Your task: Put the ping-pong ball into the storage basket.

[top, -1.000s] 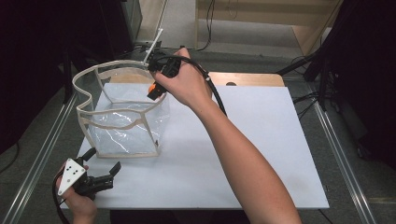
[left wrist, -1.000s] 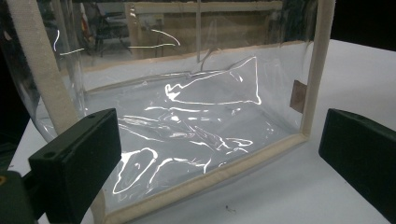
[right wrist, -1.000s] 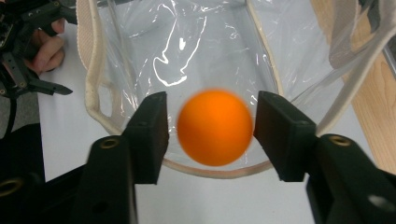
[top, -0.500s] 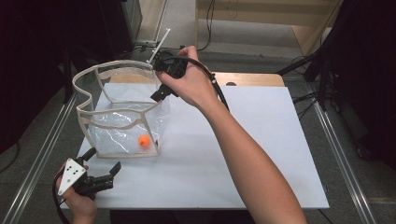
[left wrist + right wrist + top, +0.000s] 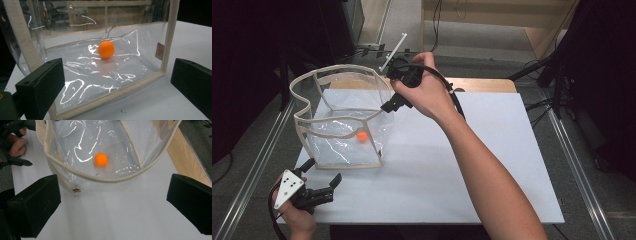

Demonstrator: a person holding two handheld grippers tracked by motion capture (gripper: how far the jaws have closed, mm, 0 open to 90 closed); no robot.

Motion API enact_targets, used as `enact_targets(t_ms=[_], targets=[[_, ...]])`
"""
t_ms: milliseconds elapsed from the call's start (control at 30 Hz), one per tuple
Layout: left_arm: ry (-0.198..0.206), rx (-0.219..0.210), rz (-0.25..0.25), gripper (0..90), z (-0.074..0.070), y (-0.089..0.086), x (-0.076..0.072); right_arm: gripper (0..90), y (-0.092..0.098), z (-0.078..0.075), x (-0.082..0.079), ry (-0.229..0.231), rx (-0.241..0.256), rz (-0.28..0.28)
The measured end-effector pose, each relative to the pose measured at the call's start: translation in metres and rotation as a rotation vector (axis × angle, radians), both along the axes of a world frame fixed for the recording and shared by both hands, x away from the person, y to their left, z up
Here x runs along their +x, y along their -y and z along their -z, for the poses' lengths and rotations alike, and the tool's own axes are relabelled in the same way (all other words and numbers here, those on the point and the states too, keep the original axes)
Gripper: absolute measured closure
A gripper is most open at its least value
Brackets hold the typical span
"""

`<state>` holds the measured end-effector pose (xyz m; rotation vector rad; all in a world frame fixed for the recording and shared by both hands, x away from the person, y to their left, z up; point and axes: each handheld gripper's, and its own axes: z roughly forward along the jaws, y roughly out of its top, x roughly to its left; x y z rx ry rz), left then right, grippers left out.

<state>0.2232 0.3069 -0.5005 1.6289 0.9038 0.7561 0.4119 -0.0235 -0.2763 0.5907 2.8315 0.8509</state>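
White tabletop [image 5: 492, 165] beneath us, we keep both spread-jawed grippers, right gripper [image 5: 393, 104] and left gripper [image 5: 323, 181], clear of the clear bag [image 5: 343, 125] below while its orange ball [image 5: 361, 136] settles.

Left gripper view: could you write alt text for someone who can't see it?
An orange ball rests on the floor of a clear plastic bag with cream fabric edging, standing on a white table. The left tool faces the bag with its two black jaws wide apart, holding nothing.

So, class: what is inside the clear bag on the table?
One orange ball lies on the floor of the clear bag. Its see-through walls hide nothing else; glare blurs a few patches.
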Motion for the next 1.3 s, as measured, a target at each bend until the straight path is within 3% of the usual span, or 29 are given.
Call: enact_targets(t_ms=[533,1300], targets=[[0.0,0.0,-0.003,0.0,0.0,0.001,0.0,0.0,0.027,0.022,-0.007,-0.023,0.001,0.021],[0.0,0.005,0.001,0.0,0.0,0.001,0.0,0.0,0.046,0.057,-0.026,-0.028,-0.001,0.04]])
